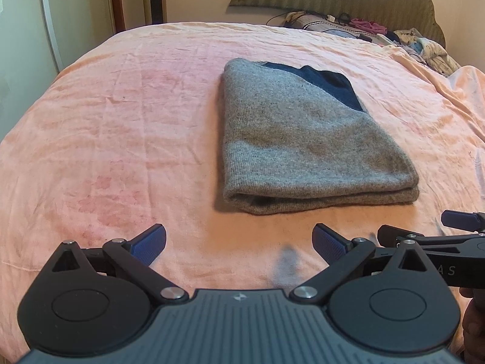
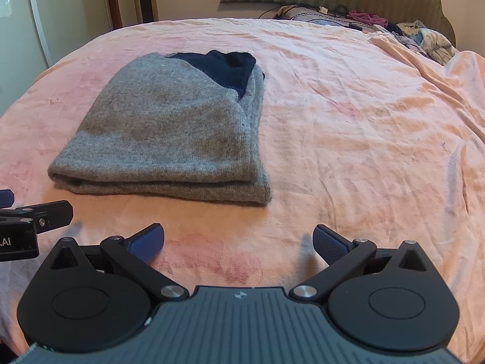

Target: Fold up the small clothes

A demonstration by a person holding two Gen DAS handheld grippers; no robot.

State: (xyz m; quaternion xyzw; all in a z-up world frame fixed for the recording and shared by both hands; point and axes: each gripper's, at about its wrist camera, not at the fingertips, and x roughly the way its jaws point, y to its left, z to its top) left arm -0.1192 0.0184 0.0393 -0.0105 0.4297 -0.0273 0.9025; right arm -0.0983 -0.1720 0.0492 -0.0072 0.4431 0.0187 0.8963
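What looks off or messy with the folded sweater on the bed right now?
The grey sweater lies folded flat on the pink bedsheet, but a dark navy part pokes out unevenly at its far edge. Loose clothes sit piled by the headboard. Both grippers, left and right, are open and empty.

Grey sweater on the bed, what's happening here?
A person holds a two-finger tool in each hand above a bed with a pink sheet. The grey sweater, with a dark blue part at its far end, lies folded into a compact rectangle on the sheet. The left tool and the right tool are both open, empty and short of the sweater's near edge, touching nothing. A pile of clothes sits by the headboard.
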